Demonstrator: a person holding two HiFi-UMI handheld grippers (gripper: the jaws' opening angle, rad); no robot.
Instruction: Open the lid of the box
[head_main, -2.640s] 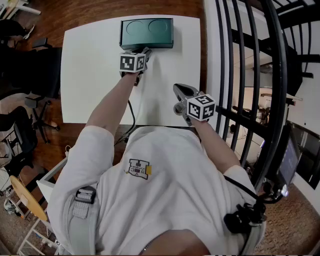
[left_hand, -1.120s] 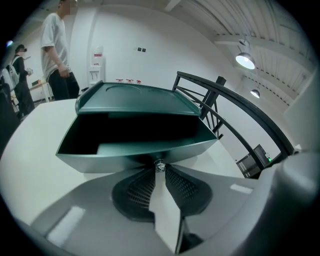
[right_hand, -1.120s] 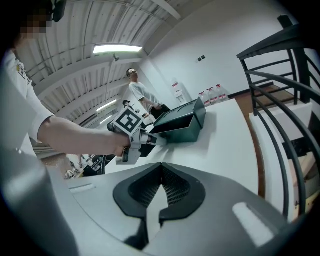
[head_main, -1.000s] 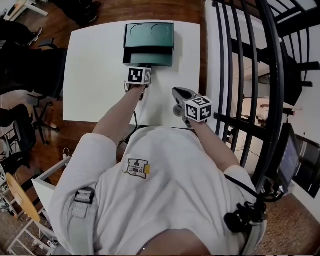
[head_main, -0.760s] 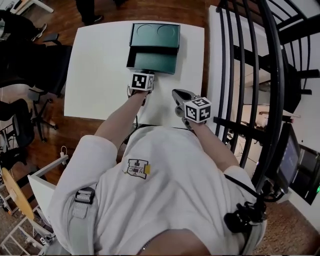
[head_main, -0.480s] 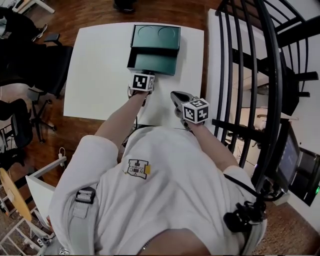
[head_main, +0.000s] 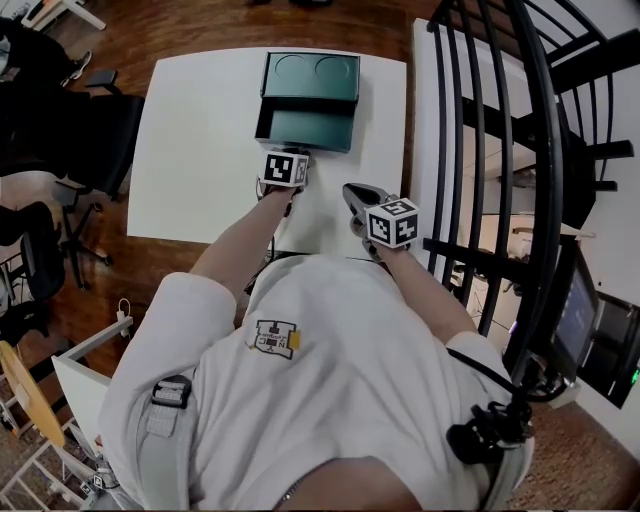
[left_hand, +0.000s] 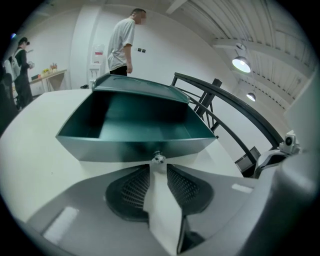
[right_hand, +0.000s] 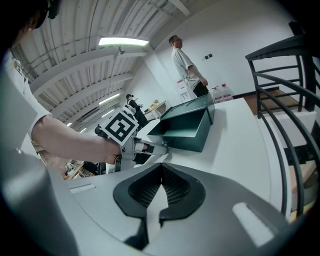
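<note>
The dark green box (head_main: 306, 128) stands open at the far side of the white table (head_main: 200, 150); its lid (head_main: 310, 75), marked with two circles, is swung back behind it. In the left gripper view the empty inside of the box (left_hand: 145, 120) faces me, with a small metal knob (left_hand: 159, 159) on the front wall. My left gripper (left_hand: 159, 168) is just short of that knob; its jaws are opening and the pads do not press on it. My right gripper (head_main: 352, 192) hovers over the table's near right part, shut and empty.
A black curved railing (head_main: 500, 150) runs along the table's right side. Dark office chairs (head_main: 60, 150) stand to the left on the wooden floor. A person (left_hand: 122, 42) stands beyond the table, another one (left_hand: 20, 65) farther left. A cable (head_main: 268, 235) hangs under my left forearm.
The lid lay flat on the box in the oldest frame and now stands swung back. Over the last second both grippers have hardly moved; the left one stays at the box's front wall.
</note>
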